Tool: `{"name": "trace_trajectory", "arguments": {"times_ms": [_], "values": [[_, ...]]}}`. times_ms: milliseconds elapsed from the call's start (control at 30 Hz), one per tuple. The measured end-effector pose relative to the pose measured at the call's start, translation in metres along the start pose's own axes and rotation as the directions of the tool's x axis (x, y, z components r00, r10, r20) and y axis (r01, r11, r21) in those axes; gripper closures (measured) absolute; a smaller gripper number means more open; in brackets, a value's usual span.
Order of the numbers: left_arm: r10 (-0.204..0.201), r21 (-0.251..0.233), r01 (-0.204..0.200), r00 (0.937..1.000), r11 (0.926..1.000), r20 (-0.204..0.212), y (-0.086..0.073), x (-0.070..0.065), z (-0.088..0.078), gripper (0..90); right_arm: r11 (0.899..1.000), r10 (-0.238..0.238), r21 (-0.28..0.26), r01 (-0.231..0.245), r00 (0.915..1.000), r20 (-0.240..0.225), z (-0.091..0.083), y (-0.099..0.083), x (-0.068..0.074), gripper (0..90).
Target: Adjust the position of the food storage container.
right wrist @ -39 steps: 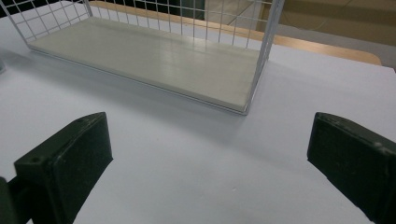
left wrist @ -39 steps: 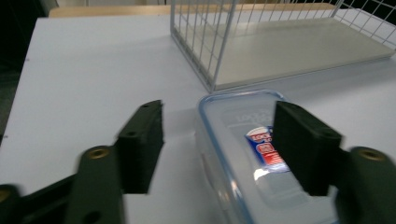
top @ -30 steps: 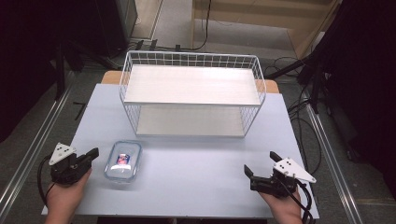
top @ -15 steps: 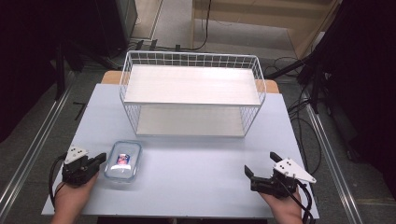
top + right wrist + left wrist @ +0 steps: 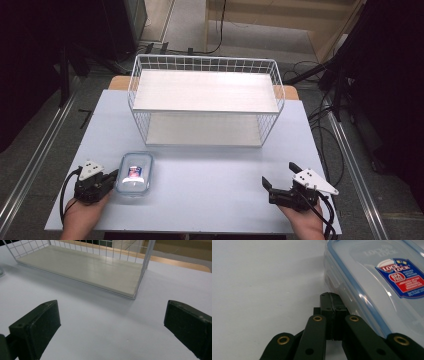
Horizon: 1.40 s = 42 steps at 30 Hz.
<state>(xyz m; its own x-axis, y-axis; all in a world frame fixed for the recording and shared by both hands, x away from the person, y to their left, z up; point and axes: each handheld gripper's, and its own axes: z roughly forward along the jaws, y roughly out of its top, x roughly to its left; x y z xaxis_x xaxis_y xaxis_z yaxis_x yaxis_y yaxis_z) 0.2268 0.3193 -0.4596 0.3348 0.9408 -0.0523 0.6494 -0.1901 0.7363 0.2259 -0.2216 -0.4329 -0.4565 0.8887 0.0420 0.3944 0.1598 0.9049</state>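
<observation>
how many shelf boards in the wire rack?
2. The upper board sits across the top of the wire rack; the lower board lies at its bottom, on the table. None look hidden.

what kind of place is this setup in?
Likely a lab or data-collection workspace, not a home: a plain table holding only a wire rack and a food box, loose cables on the floor, and dark curtains at the sides.

The high view looks forward and down over the whole worktop (image 5: 210,170). The left tool view sits low, very close against the box (image 5: 377,290). The right tool view faces the far rack (image 5: 82,267), shared with the high view.
</observation>
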Motion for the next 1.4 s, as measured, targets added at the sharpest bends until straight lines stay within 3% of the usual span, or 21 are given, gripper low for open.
{"name": "trace_trajectory", "arguments": {"times_ms": [100,200,233,333,367,433,500,567,633,733,833,933,1000,1033,1067,1100,1133,1167,1233,1333,1400], "values": [[0.017,0.001,-0.017,0.9997,0.9999,0.017,-0.001,-0.006,-0.002,90.0,1.000,-0.004,-0.002,0.004,1.0000,-0.003,0.000,0.000,0.000,0.8],[0.073,0.019,-0.075,0.9952,0.9970,0.065,-0.005,-0.023,-0.007,90.0,1.000,-0.004,-0.003,0.004,1.0000,-0.002,-0.001,0.001,0.001,0.8],[0.073,0.019,-0.075,0.9952,0.9970,0.065,-0.005,-0.023,-0.007,90.0,1.000,-0.004,-0.003,0.004,1.0000,-0.002,-0.001,0.001,0.001,0.8],[0.120,0.027,-0.124,0.9857,0.9919,0.119,-0.007,-0.043,-0.011,90.0,1.000,-0.005,-0.003,0.005,1.0000,-0.003,0.000,0.002,0.002,0.8],[0.120,0.027,-0.124,0.9857,0.9919,0.119,-0.007,-0.043,-0.011,90.0,1.000,-0.003,-0.003,0.003,1.0000,-0.004,0.000,0.002,0.002,0.8],[0.157,0.021,-0.162,0.9747,0.9865,0.159,-0.006,-0.057,-0.012,90.0,1.000,-0.006,-0.006,0.006,1.0000,-0.005,0.000,0.002,0.003,0.8],[0.162,0.017,-0.167,0.9718,0.9858,0.171,-0.006,-0.061,-0.012,90.0,1.000,-0.007,-0.006,0.006,1.0000,-0.005,0.001,0.002,0.003,0.8],[0.165,0.011,-0.172,0.9597,0.9850,0.227,-0.006,-0.075,-0.010,90.0,1.000,-0.006,-0.004,0.006,0.9999,-0.009,0.002,0.002,0.003,0.8],[0.201,0.012,-0.210,0.9479,0.9777,0.248,-0.006,-0.088,-0.006,90.0,1.000,-0.006,-0.003,0.006,1.0000,-0.008,0.002,0.002,0.003,0.8],[0.217,0.007,-0.228,0.9339,0.9737,0.284,-0.007,-0.103,0.003,90.0,1.000,-0.005,-0.001,0.005,0.9999,-0.010,0.004,0.001,0.003,0.8],[0.216,0.014,-0.231,0.9283,0.9729,0.303,-0.009,-0.108,0.006,90.0,1.000,-0.001,0.009,0.001,0.9999,-0.011,0.005,0.000,0.003,0.8],[0.206,0.018,-0.220,0.9383,0.9753,0.277,-0.011,-0.098,0.001,90.0,1.000,0.001,0.002,-0.001,1.0000,-0.010,0.003,0.001,0.003,0.8],[0.190,0.024,-0.201,0.9535,0.9792,0.234,-0.011,-0.083,-0.003,90.0,1.000,0.005,-0.005,-0.005,1.0000,-0.008,0.001,0.001,0.002,0.8],[0.190,0.024,-0.201,0.9535,0.9792,0.234,-0.011,-0.083,-0.003,90.0,1.000,0.005,-0.005,-0.005,1.0000,-0.008,0.001,0.001,0.002,0.8],[0.142,0.023,-0.149,0.9704,0.9886,0.196,-0.011,-0.068,-0.004,90.0,1.000,0.004,-0.008,-0.004,0.9999,-0.011,0.000,0.001,0.001,0.8],[0.103,0.019,-0.108,0.9800,0.9940,0.170,-0.010,-0.058,-0.005,90.0,1.000,0.004,-0.009,-0.004,0.9999,-0.010,0.000,0.001,0.001,0.8],[0.088,0.014,-0.091,0.9841,0.9958,0.155,-0.009,-0.052,-0.005,90.0,1.000,0.003,-0.008,-0.003,1.0000,-0.009,0.000,0.001,0.001,0.8],[0.088,0.014,-0.091,0.9841,0.9958,0.155,-0.009,-0.052,-0.005,90.0,1.000,0.002,-0.010,-0.002,0.9999,-0.010,0.000,0.001,0.001,0.8],[0.048,-0.012,-0.047,0.9945,0.9988,0.093,-0.004,-0.034,-0.004,90.0,1.000,0.004,-0.011,-0.005,1.0000,-0.007,0.000,0.002,0.001,0.8],[0.039,-0.041,-0.036,0.9972,0.9985,0.064,0.006,-0.026,0.007,90.0,1.000,0.006,-0.013,-0.006,1.0000,-0.003,-0.001,0.002,0.002,0.8],[0.036,-0.046,-0.032,0.9967,0.9984,0.073,0.012,-0.026,0.014,90.0,1.000,0.006,-0.009,-0.006,1.0000,-0.003,0.000,0.001,0.001,0.8]]}}
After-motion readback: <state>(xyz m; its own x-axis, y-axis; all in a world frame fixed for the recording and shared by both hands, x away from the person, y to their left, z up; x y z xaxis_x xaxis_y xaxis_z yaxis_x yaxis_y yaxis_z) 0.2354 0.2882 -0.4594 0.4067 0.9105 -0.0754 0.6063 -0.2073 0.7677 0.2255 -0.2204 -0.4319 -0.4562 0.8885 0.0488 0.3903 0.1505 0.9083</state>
